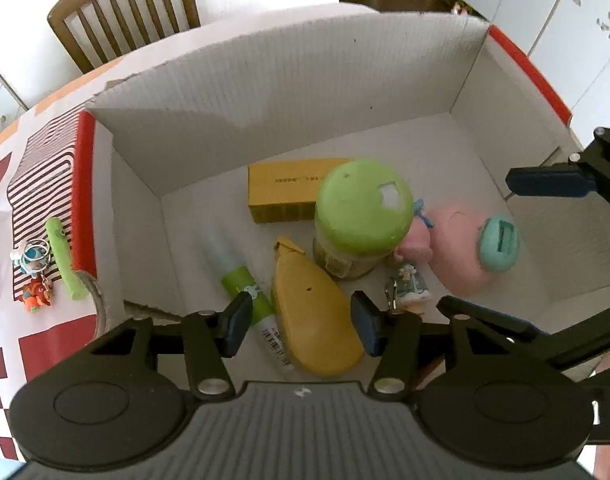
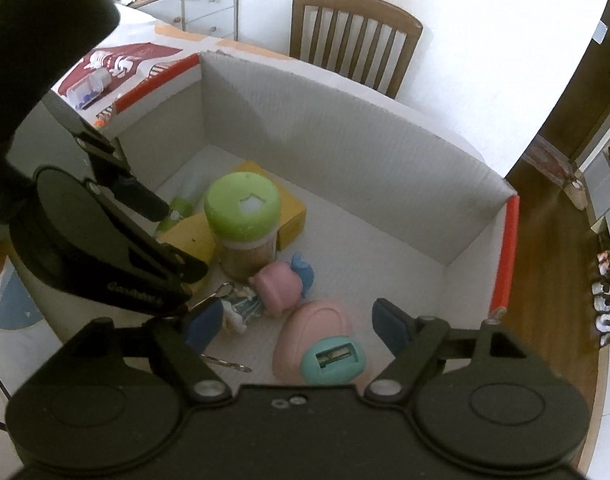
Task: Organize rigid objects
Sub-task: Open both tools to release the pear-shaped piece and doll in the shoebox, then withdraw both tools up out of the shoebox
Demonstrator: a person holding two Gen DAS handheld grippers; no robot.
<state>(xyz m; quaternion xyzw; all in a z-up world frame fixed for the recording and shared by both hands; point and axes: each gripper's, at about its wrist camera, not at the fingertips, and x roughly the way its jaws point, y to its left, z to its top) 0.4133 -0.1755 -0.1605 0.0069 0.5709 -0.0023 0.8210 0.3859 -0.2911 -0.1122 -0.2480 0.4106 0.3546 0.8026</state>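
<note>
A white cardboard box [image 1: 265,92] with red edges holds a green-lidded jar [image 1: 361,204], a yellow carton [image 1: 281,192], a yellow oval case [image 1: 313,316], a green-capped tube [image 1: 241,276], a pink pig toy with a teal sharpener [image 1: 465,248] and a small figurine [image 1: 409,288]. My left gripper [image 1: 301,324] hovers open and empty above the yellow case. My right gripper [image 2: 301,324] is open and empty over the pink toy [image 2: 317,336]; the jar [image 2: 243,212] stands behind it. The left gripper [image 2: 117,232] shows at the left of the right wrist view.
On the red-and-white tablecloth left of the box lie a green stick [image 1: 63,256] and small keychain toys [image 1: 33,272]. A wooden chair [image 1: 125,8] stands behind the table. A plastic bottle [image 2: 89,86] lies on the cloth. Wooden floor [image 2: 545,240] is to the right.
</note>
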